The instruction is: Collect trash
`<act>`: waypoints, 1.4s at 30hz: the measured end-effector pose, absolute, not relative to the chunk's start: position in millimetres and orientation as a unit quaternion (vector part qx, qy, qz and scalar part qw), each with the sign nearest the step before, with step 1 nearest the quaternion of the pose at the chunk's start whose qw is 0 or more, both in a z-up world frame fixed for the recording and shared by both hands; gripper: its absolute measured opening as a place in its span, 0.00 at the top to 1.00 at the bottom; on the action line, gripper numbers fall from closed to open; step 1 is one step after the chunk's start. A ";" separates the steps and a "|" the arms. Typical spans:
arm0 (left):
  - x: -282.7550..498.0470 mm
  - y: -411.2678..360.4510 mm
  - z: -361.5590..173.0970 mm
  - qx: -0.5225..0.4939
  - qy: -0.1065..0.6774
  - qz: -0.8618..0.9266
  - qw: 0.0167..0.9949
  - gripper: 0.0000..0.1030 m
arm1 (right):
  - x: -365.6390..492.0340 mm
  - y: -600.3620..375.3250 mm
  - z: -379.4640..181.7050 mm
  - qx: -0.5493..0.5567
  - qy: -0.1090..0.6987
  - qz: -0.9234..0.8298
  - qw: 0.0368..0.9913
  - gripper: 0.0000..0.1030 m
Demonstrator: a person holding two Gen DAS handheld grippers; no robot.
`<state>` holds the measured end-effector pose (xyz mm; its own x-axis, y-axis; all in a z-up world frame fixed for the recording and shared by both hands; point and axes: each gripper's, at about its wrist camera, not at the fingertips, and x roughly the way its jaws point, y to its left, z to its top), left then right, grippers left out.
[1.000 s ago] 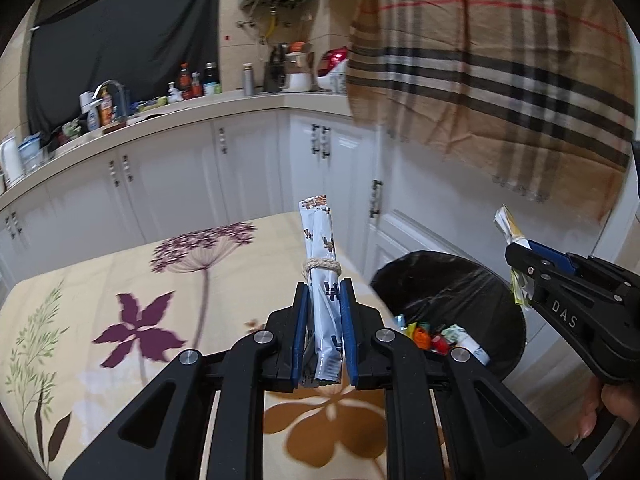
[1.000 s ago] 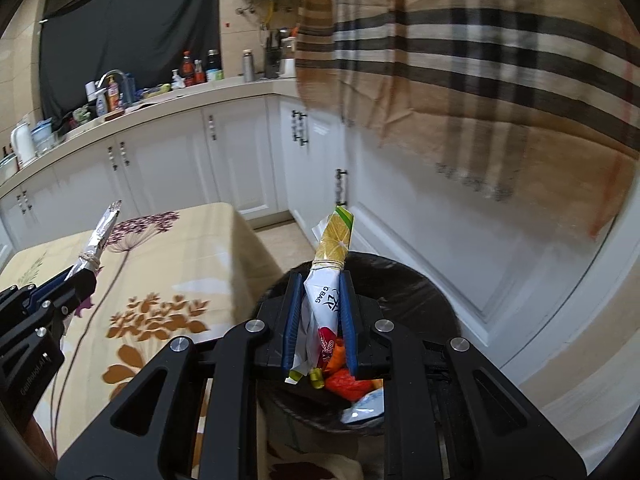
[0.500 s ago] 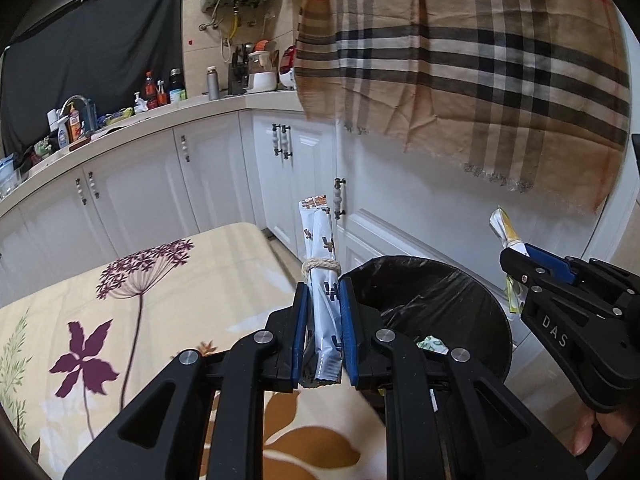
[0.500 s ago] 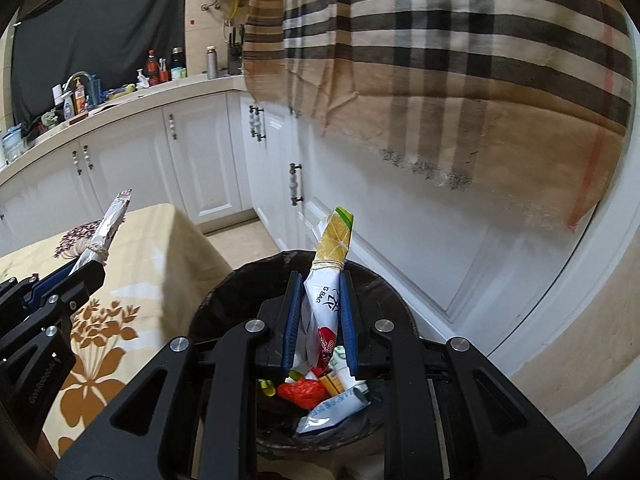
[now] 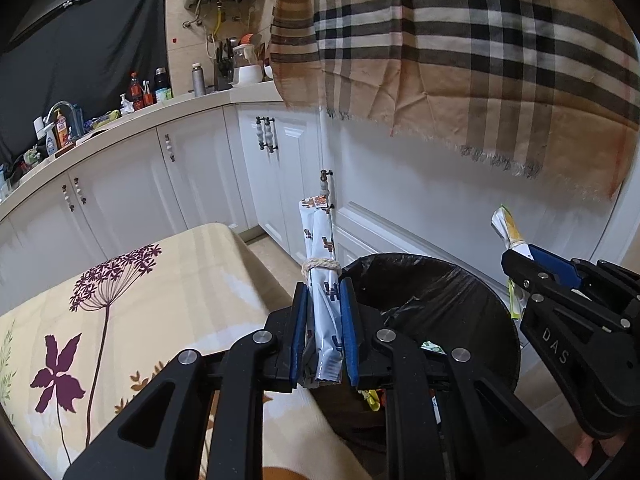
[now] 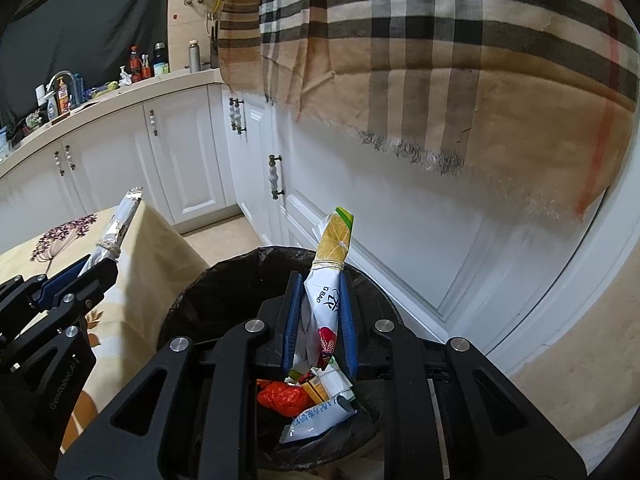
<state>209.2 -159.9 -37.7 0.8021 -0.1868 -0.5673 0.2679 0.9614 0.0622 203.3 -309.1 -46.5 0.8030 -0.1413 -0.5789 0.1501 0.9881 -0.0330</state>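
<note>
2 tongs [image 5: 323, 308] [image 6: 318, 300] now nearer bin [image 6: 224, 280]

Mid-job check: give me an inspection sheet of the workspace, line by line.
Surface: table under a floral cloth, beside the bin.
Job's things: black-lined bin already holds wrappers; white wrapper tied with string; yellow wrapper likewise tied.
Clutter: bottles along the counter.
Grippers: left tongs shut on the white wrapper, near the bin's rim; right tongs shut on the yellow wrapper, above the bin.
Cables: nothing seen.
Surroundings: white cabinets; plaid cloth hanging above.
</note>
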 end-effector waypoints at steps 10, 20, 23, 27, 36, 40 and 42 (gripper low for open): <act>220.6 -165.7 -48.0 0.075 0.308 -0.119 0.941 0.62 | 220.4 -315.0 -60.1 0.013 0.312 -0.096 0.945 0.70; 220.8 -161.7 -42.8 0.069 0.305 -0.116 0.943 0.57 | 214.1 -311.7 -57.9 0.011 0.305 -0.105 0.946 0.55; 216.9 -155.5 -39.2 0.065 0.301 -0.113 0.945 0.54 | 211.3 -309.2 -56.7 0.012 0.305 -0.104 0.946 0.49; 209.3 -144.4 -34.6 0.063 0.291 -0.104 0.949 0.48 | 205.4 -302.7 -54.1 0.015 0.305 -0.100 0.947 0.43; 185.0 -111.7 -23.7 0.057 0.277 -0.083 0.956 0.41 | 183.4 -278.4 -40.3 0.011 0.293 -0.086 0.952 0.36; 169.8 -94.4 -16.1 0.049 0.268 -0.073 0.959 0.38 | 169.4 -267.6 -33.6 0.006 0.286 -0.081 0.955 0.36; 161.6 -87.2 -13.1 0.049 0.264 -0.069 0.961 0.36 | 162.6 -262.0 -29.5 0.005 0.283 -0.075 0.956 0.35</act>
<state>161.6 -87.2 -13.1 0.8509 -0.1070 -0.5144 0.1584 0.9857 0.0569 162.6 -262.0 -29.5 0.8283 -0.1404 -0.5424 0.1459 0.9887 -0.0332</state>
